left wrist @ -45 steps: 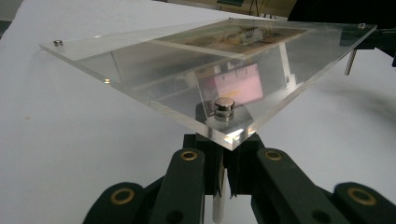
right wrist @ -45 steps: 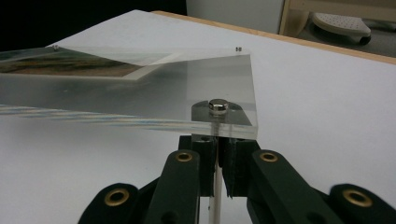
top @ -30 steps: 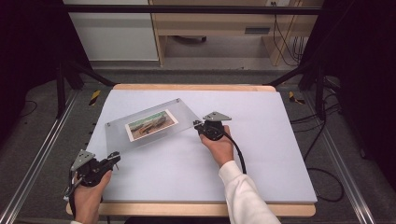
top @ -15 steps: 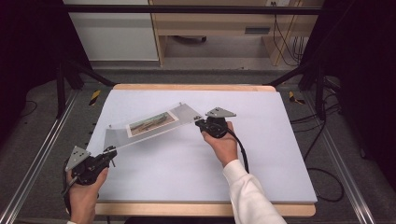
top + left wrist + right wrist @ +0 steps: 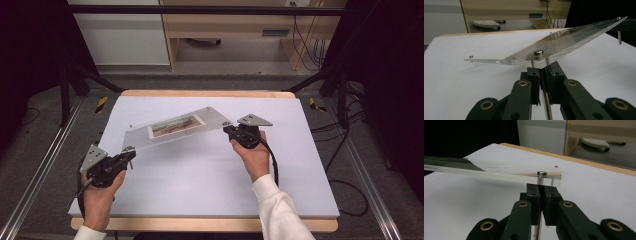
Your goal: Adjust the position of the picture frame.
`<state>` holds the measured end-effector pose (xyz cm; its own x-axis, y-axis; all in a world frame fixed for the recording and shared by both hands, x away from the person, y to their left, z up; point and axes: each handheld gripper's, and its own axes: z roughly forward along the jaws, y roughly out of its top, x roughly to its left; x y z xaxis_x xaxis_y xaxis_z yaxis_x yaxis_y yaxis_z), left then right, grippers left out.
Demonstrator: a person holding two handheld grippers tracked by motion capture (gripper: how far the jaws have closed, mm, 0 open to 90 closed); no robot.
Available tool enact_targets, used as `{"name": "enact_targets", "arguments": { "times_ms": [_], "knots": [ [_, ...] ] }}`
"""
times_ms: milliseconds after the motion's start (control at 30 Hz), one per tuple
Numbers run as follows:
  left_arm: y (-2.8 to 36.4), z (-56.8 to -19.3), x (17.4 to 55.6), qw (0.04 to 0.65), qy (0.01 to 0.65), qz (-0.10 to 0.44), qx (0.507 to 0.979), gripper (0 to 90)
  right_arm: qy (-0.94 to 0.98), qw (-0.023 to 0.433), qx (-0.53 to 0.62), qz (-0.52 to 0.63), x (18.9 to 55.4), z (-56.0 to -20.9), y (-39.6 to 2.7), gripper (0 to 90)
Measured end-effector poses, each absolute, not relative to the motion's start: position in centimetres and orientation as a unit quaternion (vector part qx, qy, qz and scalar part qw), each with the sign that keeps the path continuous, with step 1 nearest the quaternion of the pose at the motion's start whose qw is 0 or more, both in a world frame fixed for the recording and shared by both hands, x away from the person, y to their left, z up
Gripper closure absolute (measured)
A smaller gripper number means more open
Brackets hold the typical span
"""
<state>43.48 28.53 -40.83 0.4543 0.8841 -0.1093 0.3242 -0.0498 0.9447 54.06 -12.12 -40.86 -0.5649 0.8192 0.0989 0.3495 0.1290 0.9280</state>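
My left gripper (image 5: 129,155), nearest me, is clamped on the near-left corner of the clear frame (image 5: 175,127); my right gripper (image 5: 229,129) clamps its far-right corner. The frame hangs tilted above the white table (image 5: 200,180), a picture (image 5: 177,125) inside it. I can read no writing on it.

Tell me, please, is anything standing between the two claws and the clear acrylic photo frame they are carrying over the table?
Nothing visible does. The left claw and the right claw are each shut directly on an opposite corner of the clear acrylic photo frame, which hangs tilted above the white table and no longer rests on it.
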Motion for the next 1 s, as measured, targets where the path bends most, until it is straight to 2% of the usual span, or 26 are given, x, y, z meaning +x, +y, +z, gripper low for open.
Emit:
{"name": "enact_targets", "arguments": {
  "times_ms": [433,1000],
  "knots": [
    [24.7,-40.4,45.9,0.536,0.410,0.248,0.696,81.1,0.691,0.256,0.438,0.515,51.8,-40.4,-17.0,84.8],
    [20.7,-39.3,48.5,0.535,0.352,0.239,0.730,80.6,0.653,0.285,0.483,0.508,48.8,-40.7,-21.4,84.3]
  ]
}}
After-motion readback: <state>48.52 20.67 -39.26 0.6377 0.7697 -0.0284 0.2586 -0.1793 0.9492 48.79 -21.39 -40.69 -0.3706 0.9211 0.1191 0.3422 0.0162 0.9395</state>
